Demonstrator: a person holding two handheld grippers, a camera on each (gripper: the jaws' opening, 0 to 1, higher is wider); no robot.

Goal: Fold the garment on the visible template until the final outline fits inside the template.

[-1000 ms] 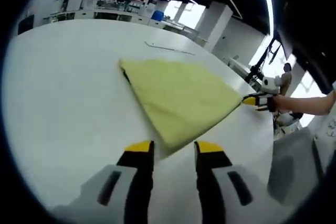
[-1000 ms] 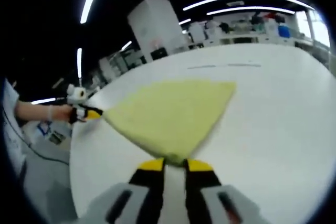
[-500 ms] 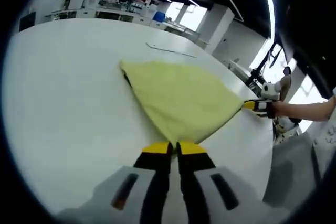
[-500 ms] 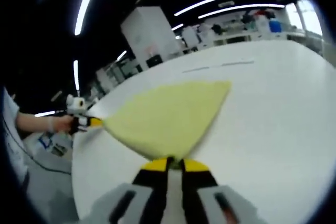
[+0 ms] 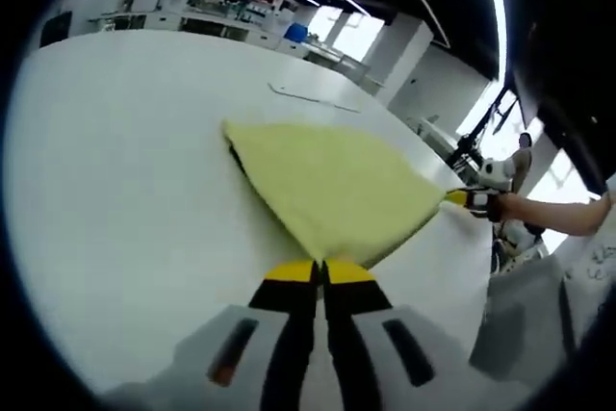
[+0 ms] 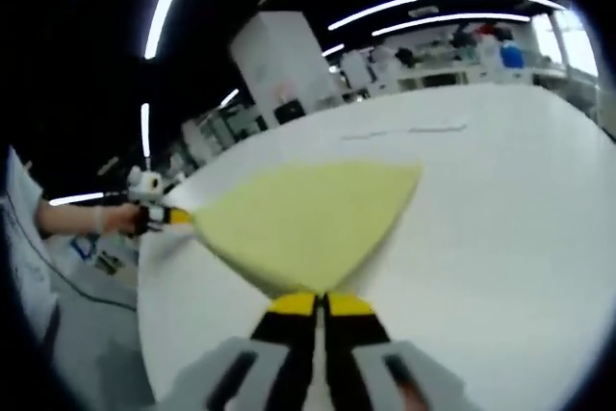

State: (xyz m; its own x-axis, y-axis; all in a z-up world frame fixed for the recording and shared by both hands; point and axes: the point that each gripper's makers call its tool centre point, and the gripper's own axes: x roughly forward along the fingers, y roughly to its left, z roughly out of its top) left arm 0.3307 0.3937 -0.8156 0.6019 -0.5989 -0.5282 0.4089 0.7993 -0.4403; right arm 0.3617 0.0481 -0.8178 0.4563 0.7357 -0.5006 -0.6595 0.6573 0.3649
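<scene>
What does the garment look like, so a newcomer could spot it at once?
On the big white table, look just beyond the left tool: the garment is a pale yellow cloth lying flat. It is the sole coloured thing there, pinched at two corners by both tools.

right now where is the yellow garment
The yellow garment lies spread on the white table, one corner pinched by the left gripper and another by the right gripper.

No legible text in either view.
Faint dark scribbles mark a white sheet (image 5: 602, 262) far to the right of the left hand-held gripper (image 5: 320, 270), but they are too blurred to be read.
</scene>
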